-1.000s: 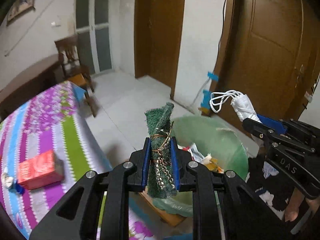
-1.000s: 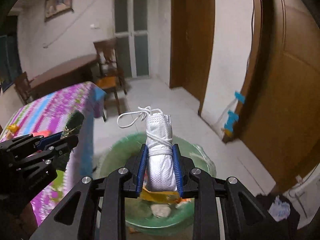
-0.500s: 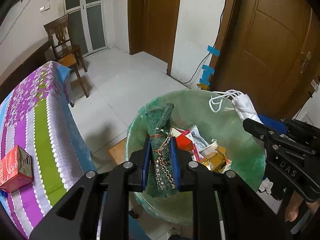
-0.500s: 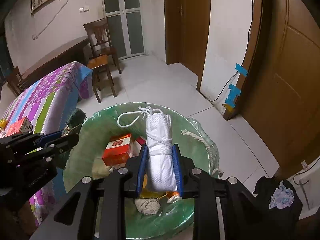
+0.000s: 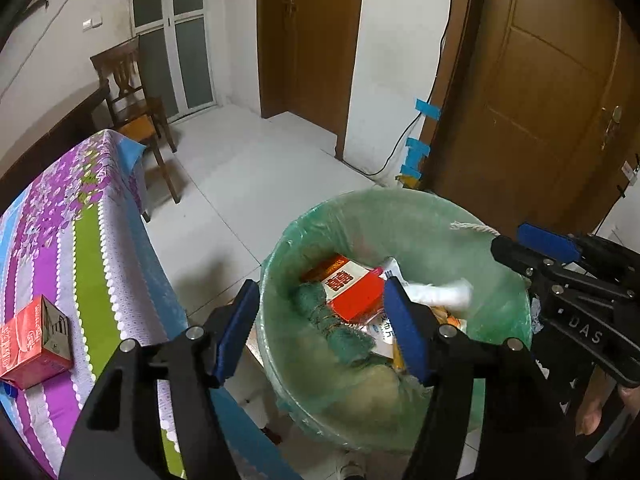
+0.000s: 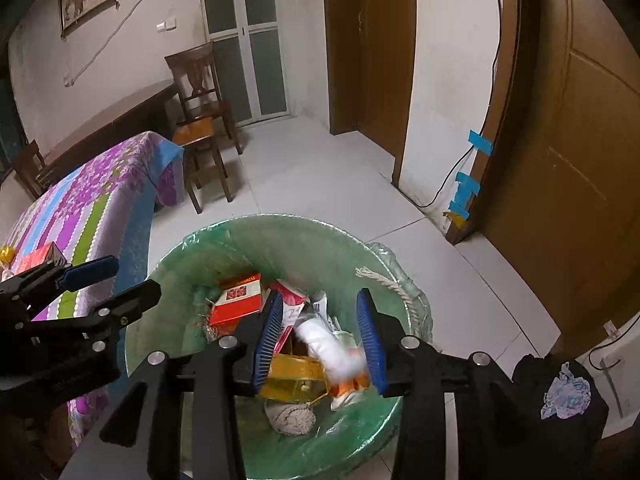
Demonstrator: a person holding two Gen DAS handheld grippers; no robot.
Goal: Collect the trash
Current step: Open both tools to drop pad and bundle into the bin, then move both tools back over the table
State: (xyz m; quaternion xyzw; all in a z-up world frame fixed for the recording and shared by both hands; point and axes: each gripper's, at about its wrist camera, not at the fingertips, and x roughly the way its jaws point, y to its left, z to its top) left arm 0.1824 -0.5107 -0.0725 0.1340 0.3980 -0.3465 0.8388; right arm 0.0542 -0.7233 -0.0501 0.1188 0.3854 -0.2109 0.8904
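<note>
Both wrist views look down, close, sharing the trash bin (image 5: pixel 360 216).

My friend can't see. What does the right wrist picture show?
The open right gripper hangs over a green-lined trash bin, with a white bundle blurred between its fingers. The open left gripper is alongside.

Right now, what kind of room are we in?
Probably a room in a home: wooden doors, a wooden chair by a dark table, a floral tablecloth, and a lined trash bin on the tiled floor.
</note>
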